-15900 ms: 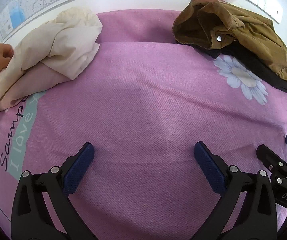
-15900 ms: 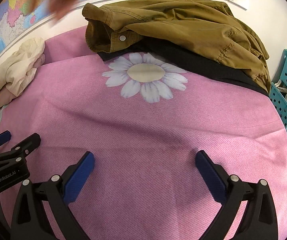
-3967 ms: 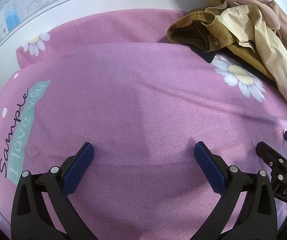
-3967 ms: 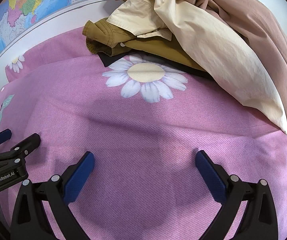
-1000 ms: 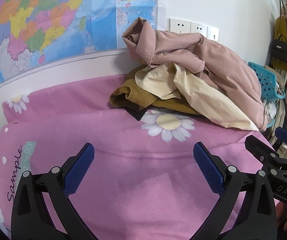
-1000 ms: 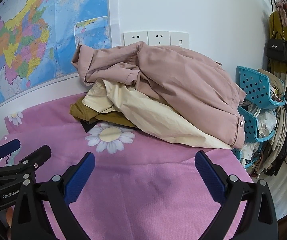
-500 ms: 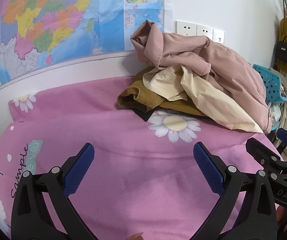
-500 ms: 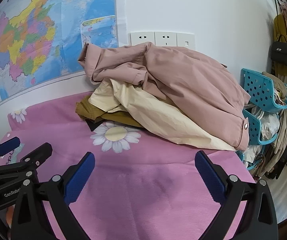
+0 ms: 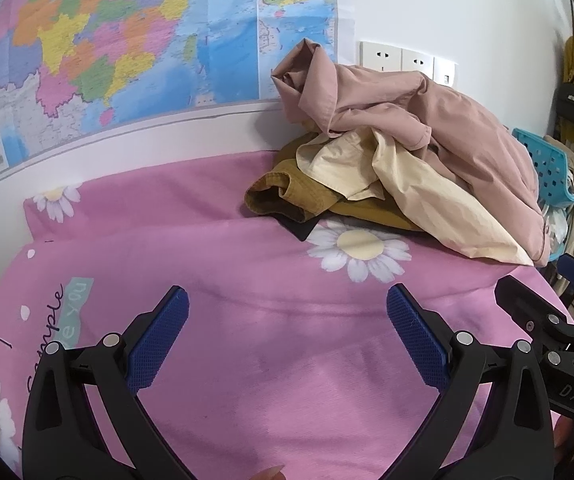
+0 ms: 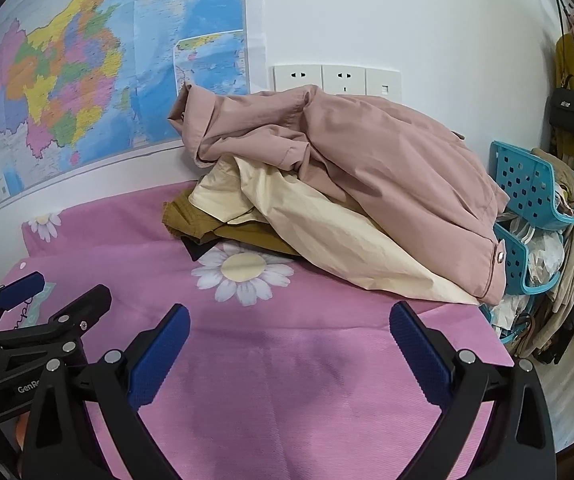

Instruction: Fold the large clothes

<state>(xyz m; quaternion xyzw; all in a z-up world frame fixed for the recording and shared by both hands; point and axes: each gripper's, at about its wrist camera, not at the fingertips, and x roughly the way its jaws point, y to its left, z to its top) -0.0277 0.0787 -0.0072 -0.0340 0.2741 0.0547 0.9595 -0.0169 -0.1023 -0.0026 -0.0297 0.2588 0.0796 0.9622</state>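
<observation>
Clothes lie heaped at two o'clock on the pink sheet (image 9: 215, 264): a pink jacket (image 9: 459, 136) over a cream garment (image 9: 427, 196) and a brown one (image 9: 287, 196). The left claw (image 9: 287, 332) and right claw (image 10: 289, 340) hover at six o'clock, each spread apart and holding nothing.

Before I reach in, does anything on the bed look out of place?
Only the clothes: the pink jacket lies crumpled over a cream garment and a mustard one in the far right corner, overhanging toward the blue baskets. Nothing damaged.
</observation>
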